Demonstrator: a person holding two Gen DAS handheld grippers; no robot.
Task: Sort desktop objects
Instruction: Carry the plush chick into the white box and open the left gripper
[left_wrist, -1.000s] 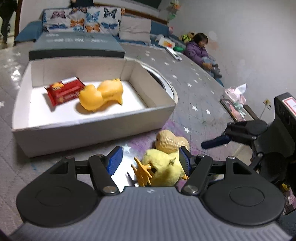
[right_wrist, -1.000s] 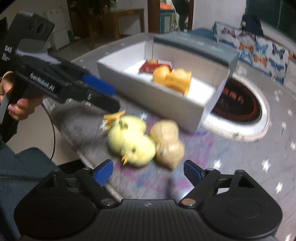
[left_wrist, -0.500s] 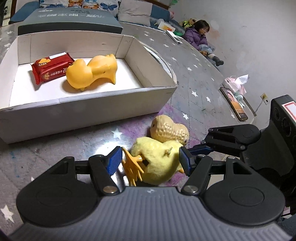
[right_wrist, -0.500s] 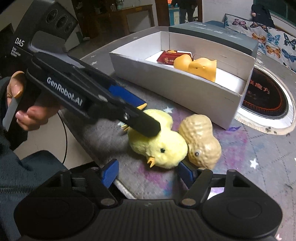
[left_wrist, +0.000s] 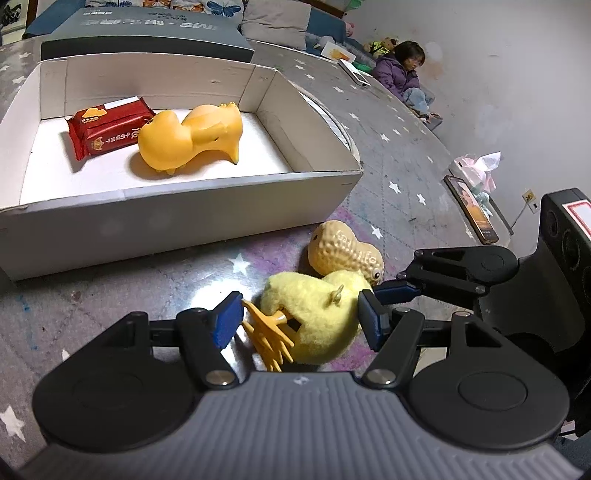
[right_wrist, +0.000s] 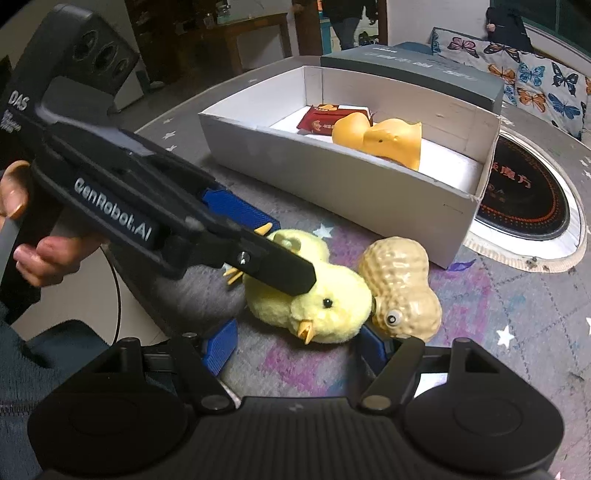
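A yellow plush chick lies on its side on the table, touching a tan peanut toy. My left gripper is open with its jaws on either side of the chick. My right gripper is open and low, close in front of the chick and the peanut. The left gripper reaches over the chick in the right wrist view. A white open box holds an orange rubber duck and a red snack packet.
A grey box lid lies behind the white box. A round inset hob sits in the table to the right of the box. A phone and tissue pack lie near the far table edge.
Both grippers have moved closer to the chick and lower. The left jaws now straddle the chick more fully. The toys and box have not moved.
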